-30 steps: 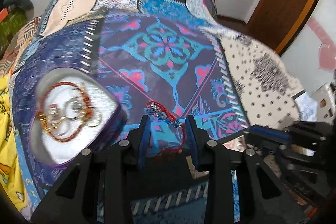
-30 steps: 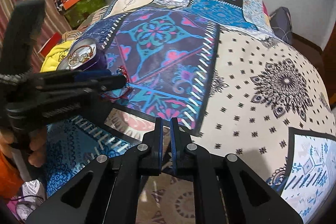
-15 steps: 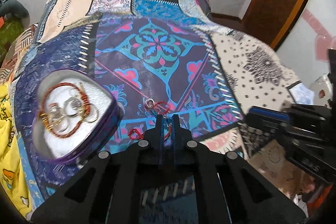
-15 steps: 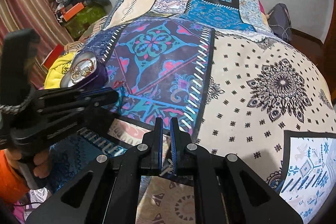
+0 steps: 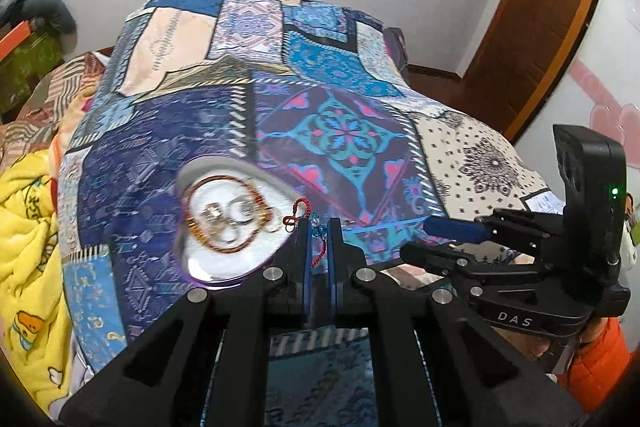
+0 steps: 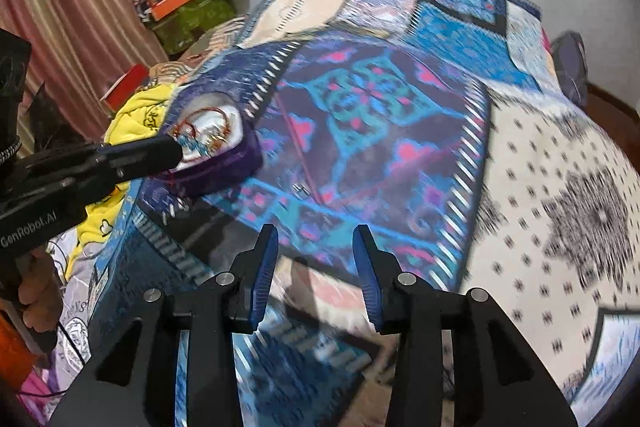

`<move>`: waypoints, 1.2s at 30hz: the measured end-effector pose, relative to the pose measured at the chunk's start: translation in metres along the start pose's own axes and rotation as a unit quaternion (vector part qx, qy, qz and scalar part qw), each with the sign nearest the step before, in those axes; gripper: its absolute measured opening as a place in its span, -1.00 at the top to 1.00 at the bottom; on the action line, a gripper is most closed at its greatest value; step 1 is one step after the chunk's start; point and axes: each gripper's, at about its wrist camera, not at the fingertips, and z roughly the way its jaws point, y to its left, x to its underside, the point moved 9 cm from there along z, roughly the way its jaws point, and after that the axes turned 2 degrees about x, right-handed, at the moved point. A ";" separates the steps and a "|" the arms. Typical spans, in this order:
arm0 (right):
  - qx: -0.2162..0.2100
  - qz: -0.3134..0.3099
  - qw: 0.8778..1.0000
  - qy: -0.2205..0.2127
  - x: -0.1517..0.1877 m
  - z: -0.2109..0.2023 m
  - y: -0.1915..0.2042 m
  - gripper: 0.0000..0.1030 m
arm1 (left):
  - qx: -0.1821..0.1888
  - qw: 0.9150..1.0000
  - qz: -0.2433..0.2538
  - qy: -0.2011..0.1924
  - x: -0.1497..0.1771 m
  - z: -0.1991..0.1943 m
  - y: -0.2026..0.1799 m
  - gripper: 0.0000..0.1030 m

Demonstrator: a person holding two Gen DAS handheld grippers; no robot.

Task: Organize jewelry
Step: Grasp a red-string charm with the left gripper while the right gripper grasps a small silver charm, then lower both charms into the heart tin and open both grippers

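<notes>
My left gripper [image 5: 318, 225] is shut on a red cord bracelet with blue beads [image 5: 298, 215] and holds it in the air beside a purple jewelry box [image 5: 230, 223]. The box has a white lining and holds a red-orange bangle [image 5: 224, 215] and some rings. In the right wrist view the left gripper's tip [image 6: 176, 153] sits over the box [image 6: 216, 151]. My right gripper [image 6: 316, 239] is open and empty above the bedspread. A small silver piece [image 6: 302, 190] lies on the bedspread ahead of it.
A patchwork bedspread [image 5: 344, 131] in blue, purple and cream covers the bed. A yellow blanket [image 5: 24, 227] lies at the left edge. Clutter and a curtain [image 6: 80, 7] stand far left; a wooden door [image 5: 548, 7] is at the far right.
My left gripper closed on the red bracelet, lifted it off the bedspread and moved left toward the box. My right gripper went from shut to open.
</notes>
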 end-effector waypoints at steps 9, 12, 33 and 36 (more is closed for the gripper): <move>0.010 -0.007 0.999 0.035 -0.011 0.046 0.007 0.45 | 0.015 0.999 -0.028 -0.011 0.003 -0.003 0.020 0.90; 0.021 -0.019 0.999 0.027 -0.012 0.048 0.009 0.50 | 0.021 0.999 -0.030 -0.013 0.003 -0.003 0.020 0.90; 0.039 -0.039 0.998 0.004 -0.017 0.031 0.017 0.82 | 0.023 0.998 -0.040 -0.033 -0.001 -0.016 0.021 0.90; 0.039 -0.044 0.998 -0.018 -0.025 0.016 0.023 0.82 | 0.015 0.998 -0.039 -0.048 -0.009 -0.028 0.023 0.90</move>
